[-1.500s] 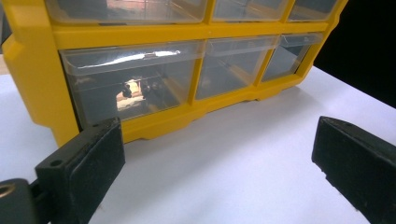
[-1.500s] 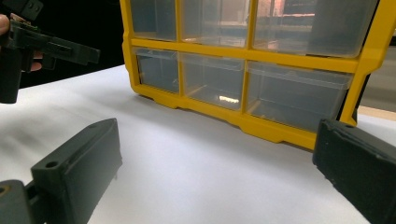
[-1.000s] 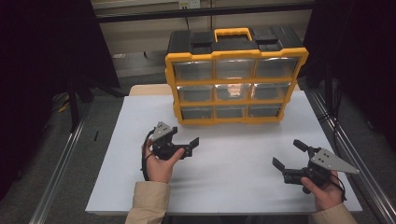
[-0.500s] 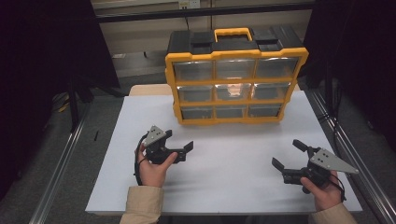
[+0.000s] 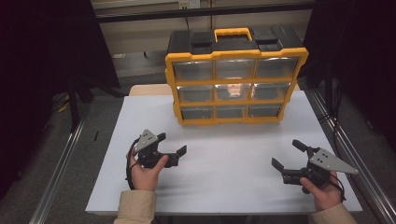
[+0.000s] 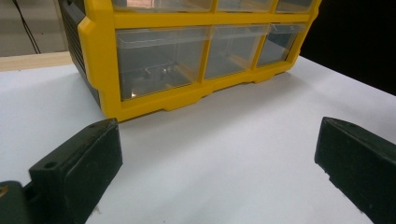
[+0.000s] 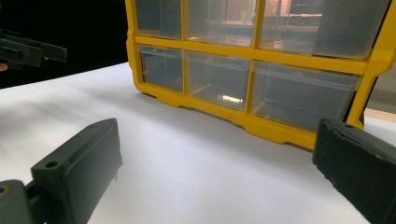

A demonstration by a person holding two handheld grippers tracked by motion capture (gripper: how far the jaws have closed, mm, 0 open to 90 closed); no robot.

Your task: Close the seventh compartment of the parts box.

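A white table [image 5: 224, 154] stands in a dim room, with dark curtains to either side, a pale wall behind and metal rails along the table's long edges on the floor. At the far middle of the table sits a yellow-and-black drawer organizer [image 5: 235, 81], upright, its long axis running across the table from left to right. Its front of clear drawers, three rows of three, faces the person, and a yellow carry handle [image 5: 232, 33] lies along the top. The drawers look shut.

The left tool [image 5: 171, 145] is held above the table's near left part, well short of the organizer, its jaws spread wide and pointing toward the right and a little forward. In the left gripper view the organizer's lower left drawers [image 6: 161, 60] lie ahead. The right tool [image 5: 288, 154] is held at the near right corner, jaws spread as well, pointing left toward the table's middle. Neither tool touches anything.
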